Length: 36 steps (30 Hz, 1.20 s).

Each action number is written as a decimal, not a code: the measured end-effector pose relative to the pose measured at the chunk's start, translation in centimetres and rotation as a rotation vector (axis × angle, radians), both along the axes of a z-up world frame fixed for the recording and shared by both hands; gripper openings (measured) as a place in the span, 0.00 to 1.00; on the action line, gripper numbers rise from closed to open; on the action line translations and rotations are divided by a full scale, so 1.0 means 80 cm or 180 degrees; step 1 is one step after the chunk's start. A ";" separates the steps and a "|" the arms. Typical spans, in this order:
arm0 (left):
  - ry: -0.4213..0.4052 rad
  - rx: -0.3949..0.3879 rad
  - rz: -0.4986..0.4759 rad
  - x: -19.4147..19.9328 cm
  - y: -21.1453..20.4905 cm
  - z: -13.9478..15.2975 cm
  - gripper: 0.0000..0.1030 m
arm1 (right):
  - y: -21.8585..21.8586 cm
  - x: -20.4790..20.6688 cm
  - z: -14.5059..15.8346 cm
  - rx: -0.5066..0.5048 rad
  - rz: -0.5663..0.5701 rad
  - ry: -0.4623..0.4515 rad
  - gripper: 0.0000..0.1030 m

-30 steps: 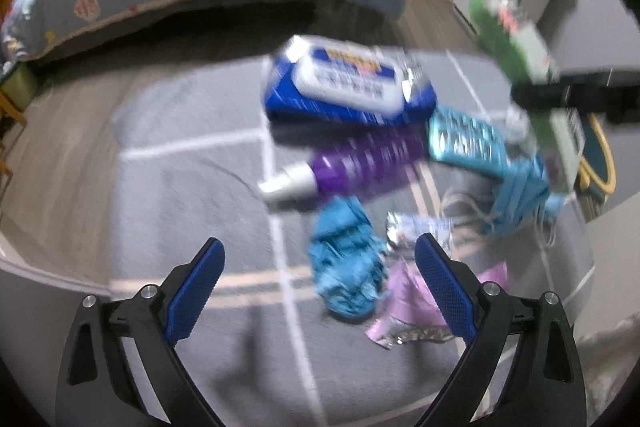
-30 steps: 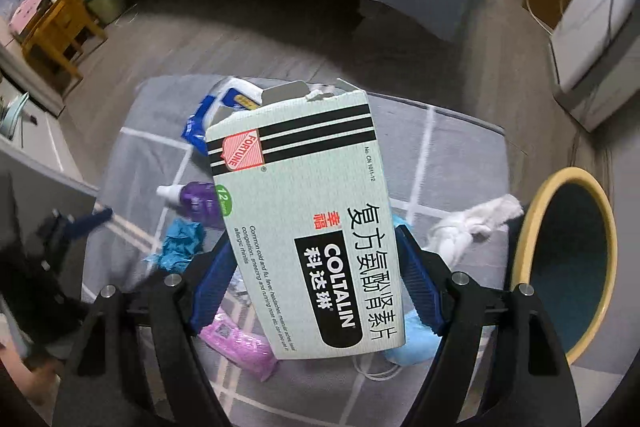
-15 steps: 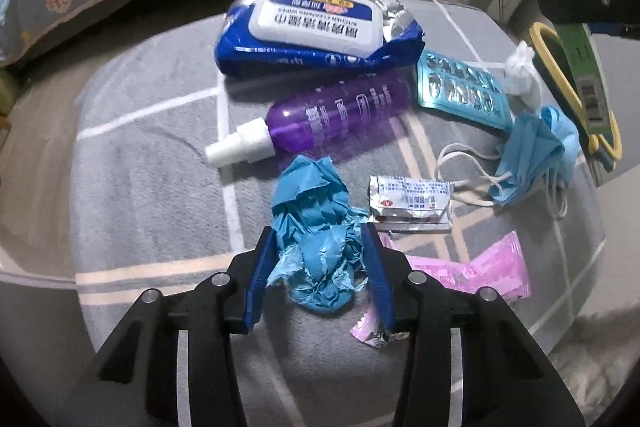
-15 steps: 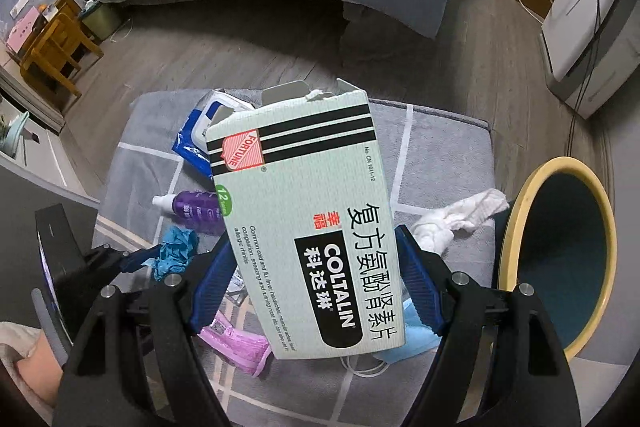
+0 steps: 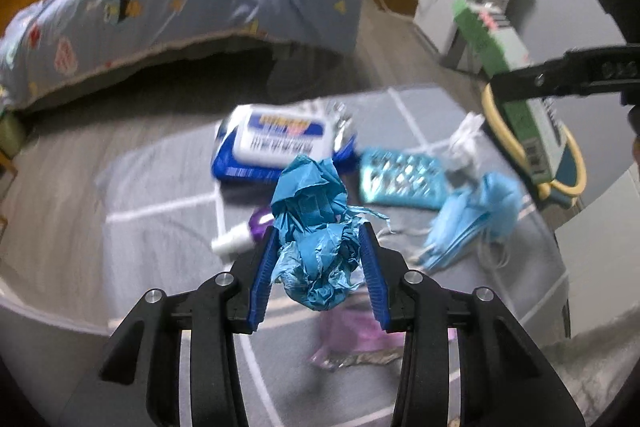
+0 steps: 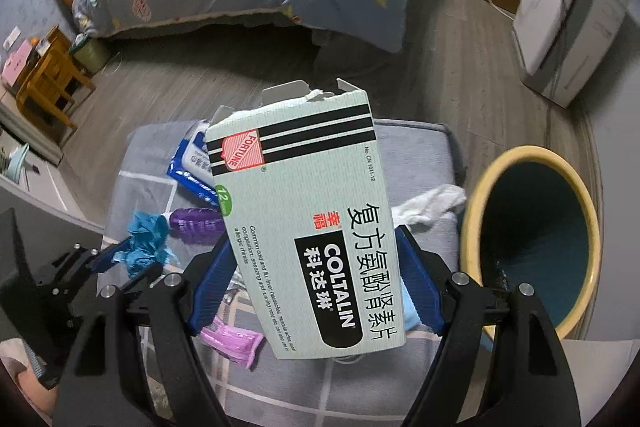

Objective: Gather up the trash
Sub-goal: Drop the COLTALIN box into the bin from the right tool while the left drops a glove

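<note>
While the left gripper [image 5: 320, 259], whose jaws have just been closing, pinches the crumpled blue paper [image 5: 316, 227] clear of the grey cushion [image 6: 416, 151], the right gripper [image 6: 316, 291] clamps a pale green medicine box [image 6: 308, 223] marked "COLTALIN" and "FORTUNE". The yellow-rimmed bin [image 6: 476, 211] stands just beside the cushion's right edge, its mouth unobstructed. A wipes pack [image 5: 280, 139], a blister sheet [image 5: 400, 179] and what appears to be face masks [image 5: 476, 215] lie toward the cushion's far edge; their print is blurred.
</note>
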<state>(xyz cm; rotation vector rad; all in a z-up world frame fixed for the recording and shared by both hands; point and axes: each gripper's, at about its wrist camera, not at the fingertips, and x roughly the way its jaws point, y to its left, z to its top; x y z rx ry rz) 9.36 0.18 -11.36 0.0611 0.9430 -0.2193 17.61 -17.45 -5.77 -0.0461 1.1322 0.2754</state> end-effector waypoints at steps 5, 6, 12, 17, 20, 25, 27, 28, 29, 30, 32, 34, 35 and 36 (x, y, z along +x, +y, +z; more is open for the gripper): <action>-0.0142 0.0024 -0.0138 -0.004 -0.032 0.018 0.41 | -0.043 -0.003 0.002 0.0024 -0.0186 -0.0015 0.74; -0.0152 0.0034 -0.0155 -0.004 -0.036 0.019 0.41 | -0.050 -0.002 0.003 0.0030 -0.0216 -0.0012 0.74; -0.0174 0.0077 -0.0275 0.003 -0.071 0.021 0.41 | -0.109 -0.003 -0.002 0.0074 -0.0444 0.0001 0.74; -0.0175 0.0127 -0.0391 0.009 -0.105 0.017 0.41 | -0.148 -0.001 -0.008 0.0105 -0.0570 0.0021 0.74; -0.0170 0.0155 -0.0459 0.012 -0.124 0.014 0.41 | -0.172 0.000 -0.015 0.0113 -0.0656 0.0039 0.74; -0.0151 0.0202 -0.0575 0.018 -0.155 0.008 0.41 | -0.208 0.002 -0.024 0.0161 -0.0804 0.0065 0.74; -0.0141 0.0211 -0.0612 0.019 -0.167 0.006 0.41 | -0.224 0.002 -0.025 0.0175 -0.0850 0.0057 0.74; -0.0140 0.0216 -0.0629 0.020 -0.171 0.005 0.41 | -0.229 0.003 -0.025 0.0180 -0.0866 0.0058 0.74; -0.0141 0.0223 -0.0656 0.021 -0.177 0.004 0.41 | -0.235 0.003 -0.026 0.0189 -0.0885 0.0057 0.74; -0.0139 0.0224 -0.0679 0.022 -0.182 0.003 0.41 | -0.240 0.003 -0.026 0.0213 -0.0892 0.0057 0.74; -0.0132 0.0190 -0.0727 0.023 -0.195 0.004 0.41 | -0.252 0.004 -0.027 0.0227 -0.0929 0.0049 0.74; -0.0163 0.0143 -0.0798 0.024 -0.210 0.011 0.41 | -0.264 0.005 -0.028 0.0221 -0.0976 0.0037 0.74; -0.0184 0.0131 -0.0836 0.024 -0.216 0.014 0.41 | -0.270 0.005 -0.028 0.0217 -0.1014 0.0031 0.74; -0.0205 0.0107 -0.0893 0.024 -0.225 0.018 0.41 | -0.278 0.006 -0.029 0.0222 -0.1071 0.0033 0.74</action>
